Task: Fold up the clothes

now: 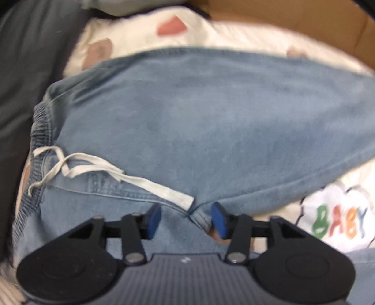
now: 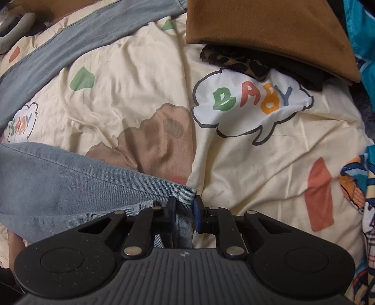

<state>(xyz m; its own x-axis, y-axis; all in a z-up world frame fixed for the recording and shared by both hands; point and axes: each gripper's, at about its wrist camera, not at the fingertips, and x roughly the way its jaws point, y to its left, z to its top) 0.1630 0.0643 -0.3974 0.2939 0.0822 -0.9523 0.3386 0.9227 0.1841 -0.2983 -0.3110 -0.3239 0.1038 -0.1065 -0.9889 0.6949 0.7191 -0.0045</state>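
Note:
Light blue jeans (image 1: 199,122) with an elastic waistband and a white drawstring (image 1: 131,178) lie spread on a cream printed bedcover (image 1: 145,35). My left gripper (image 1: 186,219) hovers low over the crotch seam. Its blue pads (image 1: 153,220) stand apart, with denim below them and no grip. In the right wrist view, one jeans leg (image 2: 70,178) runs in from the left. My right gripper (image 2: 184,208) is shut on the hem at the end of that leg. A grey-blue strip of denim (image 2: 46,58) crosses the top left.
The cream bedcover (image 2: 234,176) carries "BABY" cloud prints. A folded brown garment (image 2: 269,30) lies on leopard-print fabric (image 2: 234,61) at the back right. A teal garment (image 2: 361,35) sits at the right edge. Cardboard (image 1: 293,18) and dark grey fabric (image 1: 28,70) border the bedcover.

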